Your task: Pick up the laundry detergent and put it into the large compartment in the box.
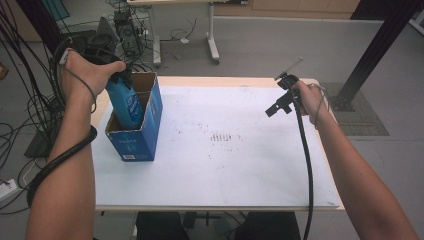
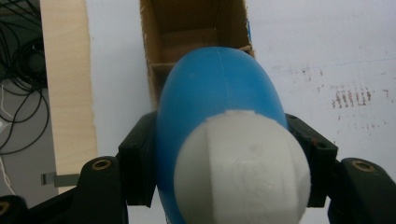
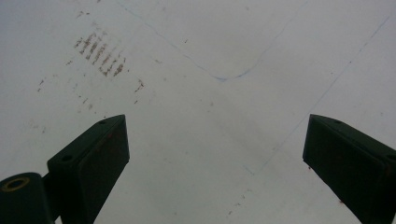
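A blue bottle [image 1: 125,102] with a white cap [image 2: 243,170] hangs upright, its lower end inside an open blue cardboard box [image 1: 140,135] at the table's left. My left gripper [image 1: 117,75] is shut on the blue bottle [image 2: 217,102] just below the cap, a black jaw on each side. The box [image 2: 191,28] has a cardboard divider, and the bottle sits over its near compartment. My right gripper [image 1: 277,106] hovers above the table's right side, open, with nothing between its fingers [image 3: 93,158].
The white table top [image 1: 225,165] carries brown scuff marks [image 1: 221,137] near the middle. Cables and equipment [image 1: 120,30] crowd the floor at the back left. A black post [image 1: 370,55] stands to the back right.
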`<state>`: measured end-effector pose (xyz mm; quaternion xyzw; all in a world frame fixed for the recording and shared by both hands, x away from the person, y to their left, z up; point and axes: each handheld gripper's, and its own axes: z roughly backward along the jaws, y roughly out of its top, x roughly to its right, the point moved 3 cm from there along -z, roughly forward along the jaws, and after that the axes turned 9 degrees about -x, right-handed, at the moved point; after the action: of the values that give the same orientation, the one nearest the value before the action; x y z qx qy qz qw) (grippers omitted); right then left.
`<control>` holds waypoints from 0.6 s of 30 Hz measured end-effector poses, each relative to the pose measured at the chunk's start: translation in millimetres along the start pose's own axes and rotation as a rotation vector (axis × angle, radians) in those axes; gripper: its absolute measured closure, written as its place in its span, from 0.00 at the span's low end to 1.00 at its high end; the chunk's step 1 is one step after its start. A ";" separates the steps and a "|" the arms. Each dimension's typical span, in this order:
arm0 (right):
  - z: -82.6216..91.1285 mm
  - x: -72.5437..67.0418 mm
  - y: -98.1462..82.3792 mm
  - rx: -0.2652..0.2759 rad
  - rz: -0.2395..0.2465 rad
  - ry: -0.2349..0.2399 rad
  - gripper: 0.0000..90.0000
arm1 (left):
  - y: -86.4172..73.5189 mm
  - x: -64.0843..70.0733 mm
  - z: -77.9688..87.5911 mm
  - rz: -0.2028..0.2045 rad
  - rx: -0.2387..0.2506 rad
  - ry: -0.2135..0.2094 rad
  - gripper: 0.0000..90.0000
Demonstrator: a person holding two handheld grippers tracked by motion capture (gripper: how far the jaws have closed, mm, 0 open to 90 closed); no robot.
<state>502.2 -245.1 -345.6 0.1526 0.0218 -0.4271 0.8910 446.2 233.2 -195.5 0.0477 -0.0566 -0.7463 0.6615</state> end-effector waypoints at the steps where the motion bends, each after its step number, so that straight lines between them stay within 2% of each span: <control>1: -0.2 0.1 -0.2 0.000 0.000 -0.002 0.08 | -0.2 -0.2 -1.7 0.002 0.001 -0.002 0.42; 11: -0.6 0.6 -2.2 -0.004 -0.005 -0.007 0.08 | -2.9 0.6 -26.4 0.002 -0.043 -0.014 0.42; 18: -0.9 0.8 -1.6 -0.007 -0.003 -0.009 0.08 | -3.8 1.7 -37.2 0.001 -0.051 -0.028 0.42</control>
<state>501.6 -246.3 -347.1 0.1475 0.0195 -0.4290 0.8910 447.7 231.1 -232.8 0.0206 -0.0468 -0.7476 0.6621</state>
